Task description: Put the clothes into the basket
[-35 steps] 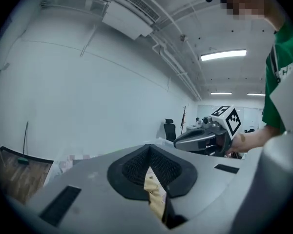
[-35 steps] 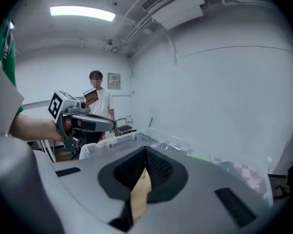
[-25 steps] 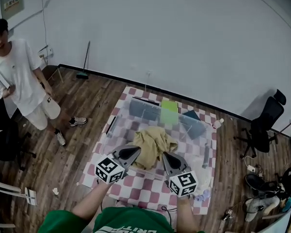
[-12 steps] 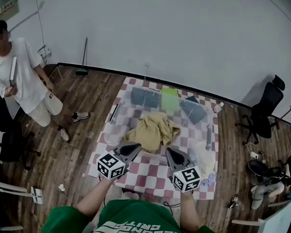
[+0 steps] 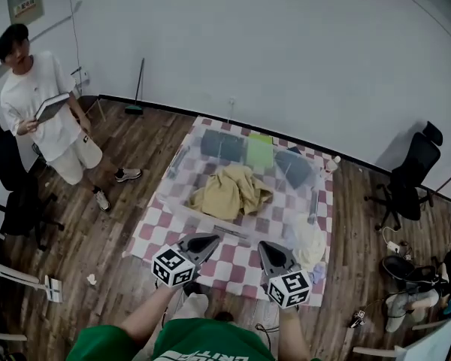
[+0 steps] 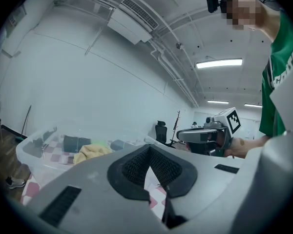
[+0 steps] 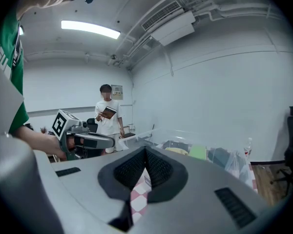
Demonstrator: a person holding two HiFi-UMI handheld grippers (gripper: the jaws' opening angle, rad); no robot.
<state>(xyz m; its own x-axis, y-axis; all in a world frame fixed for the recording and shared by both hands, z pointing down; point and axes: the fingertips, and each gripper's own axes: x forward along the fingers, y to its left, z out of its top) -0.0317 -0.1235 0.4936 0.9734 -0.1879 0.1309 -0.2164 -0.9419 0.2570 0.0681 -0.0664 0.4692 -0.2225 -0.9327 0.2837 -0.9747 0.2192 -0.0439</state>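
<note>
Head cam sits high, looking steeply down on the whole checkered desk [image 5: 237, 256]. Both gripper cams ride low at its near edge, facing the far wall [image 6: 88, 82] — the left one catches the right gripper [image 6: 183, 136] at its right, the right one the left gripper [image 7: 107, 141] at its left. All three share the clear basket [image 5: 182, 207].

Both forearms [image 5: 144, 316] reach forward side by side. The left hand-held gripper [image 5: 209, 240] and right hand-held gripper [image 5: 266, 247] point ahead, nearly level, with jaws closed and nothing between them.
</note>
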